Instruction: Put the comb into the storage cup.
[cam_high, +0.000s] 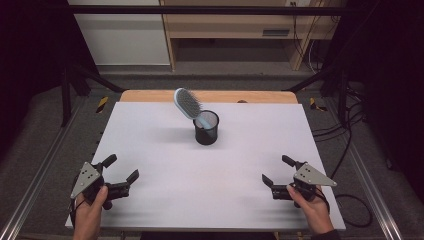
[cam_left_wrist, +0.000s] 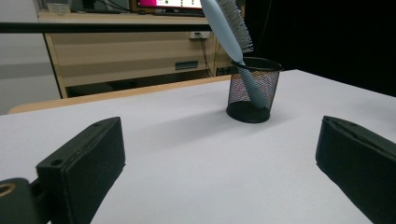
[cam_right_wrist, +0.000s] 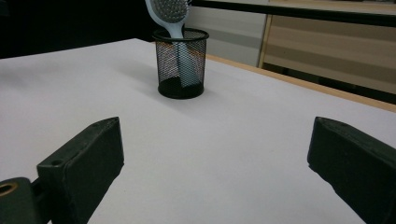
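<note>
— Both of my claws sit low at the near edge of the white table (cam_high: 150, 150), the left gripper (cam_high: 121, 174) and the right gripper (cam_high: 278, 172) alike spread wide with nothing between their jaws.

— And the thing you're after?

— That pale blue hairbrush (cam_high: 190, 106), well apart from me, toward the far middle. Its handle stands down inside a black mesh cup (cam_high: 206, 131), and the bristled head leans out over the rim to my left.

— How will it handle, you think?

— Light and stiff, I'd judge; hard plastic, likely a bit slick. The bristles look springy, so squeezing there would give a poor hold. I'd take it at the neck, just above the rim, across the narrow part.

— Any trouble with the cup?

— Probably. It looks light too, and the tilted handle could drag it along or tip it. I might pin the cup with my other claw while lifting along the brush's lean.
</note>
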